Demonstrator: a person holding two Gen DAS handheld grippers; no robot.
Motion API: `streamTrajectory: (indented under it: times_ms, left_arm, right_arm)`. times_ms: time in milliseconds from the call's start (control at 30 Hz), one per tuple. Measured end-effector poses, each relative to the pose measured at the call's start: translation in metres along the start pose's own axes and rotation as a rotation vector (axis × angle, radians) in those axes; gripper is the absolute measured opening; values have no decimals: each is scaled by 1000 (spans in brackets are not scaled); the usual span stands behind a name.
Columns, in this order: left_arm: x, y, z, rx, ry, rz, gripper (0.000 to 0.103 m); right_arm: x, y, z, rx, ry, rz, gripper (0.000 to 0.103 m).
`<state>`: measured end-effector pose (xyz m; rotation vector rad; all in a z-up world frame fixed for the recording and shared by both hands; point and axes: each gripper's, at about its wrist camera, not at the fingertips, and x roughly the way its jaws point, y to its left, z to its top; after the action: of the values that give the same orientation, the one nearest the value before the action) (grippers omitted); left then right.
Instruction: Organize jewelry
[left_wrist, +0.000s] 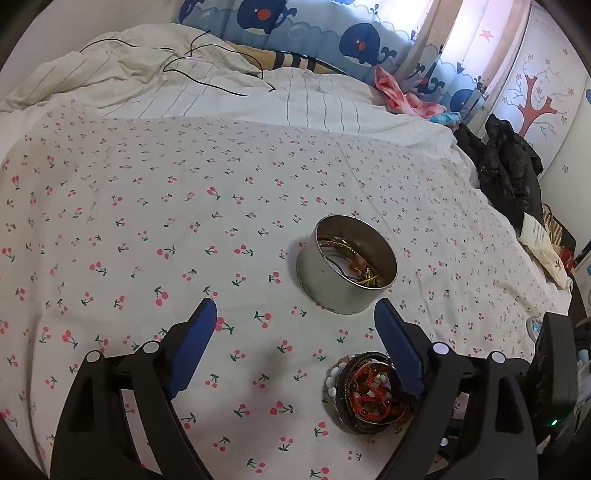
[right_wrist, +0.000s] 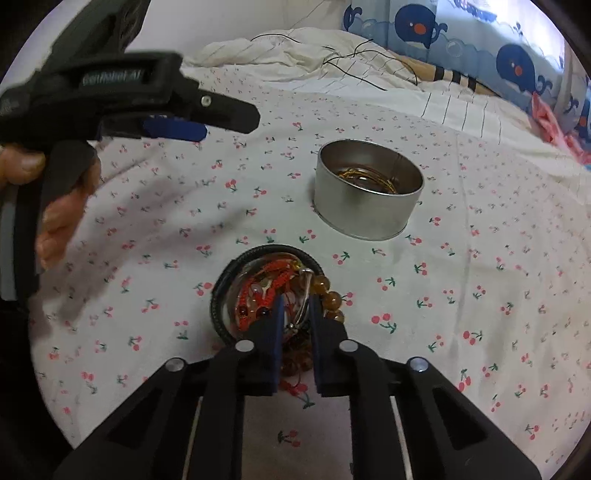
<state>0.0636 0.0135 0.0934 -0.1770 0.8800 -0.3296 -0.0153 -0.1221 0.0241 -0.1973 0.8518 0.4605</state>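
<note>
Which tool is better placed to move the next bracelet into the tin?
Right: the right tool has closed around the bracelet pile, near the tin. The left tool hangs open over bare sheet.

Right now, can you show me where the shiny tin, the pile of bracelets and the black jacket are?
tin (right_wrist: 364, 214): right wrist view, front of its outer wall.
pile of bracelets (left_wrist: 364, 397): left wrist view, red cord in the middle.
black jacket (left_wrist: 506, 166): left wrist view, middle of the bundle.

cherry-print bed (left_wrist: 147, 229), tin (left_wrist: 345, 269), bracelet pile (left_wrist: 365, 395)
</note>
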Motion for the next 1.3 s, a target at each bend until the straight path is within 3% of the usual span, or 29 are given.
streamTrajectory:
  times_ms: [300, 467, 633, 833, 1000, 1167, 1300]
  left_arm:
    - [8, 1, -3, -1, 44, -5, 84]
    - [18, -7, -9, 43, 93, -12, 84]
    - [25, -17, -16, 101, 138, -39, 84]
    - [19, -30, -22, 160, 147, -184, 84]
    - [16, -58, -41, 342, 142, -211, 84]
    - [6, -90, -63, 507, 142, -325, 84]
    - [19, -93, -75, 467, 190, -308, 81]
  right_arm:
    - [-29, -34, 2, 143, -105, 97, 7]
    - [-38, -61, 0, 219, -125, 53, 7]
    - [-32, -79, -7, 242, -67, -81, 7]
    - [-19, -100, -17, 279, 12, -209, 6]
    - [-13, -106, -24, 290, 56, -228, 6]
    - [-13, -112, -23, 312, 54, -218, 6]
    - [-12, -113, -23, 312, 60, -213, 6]
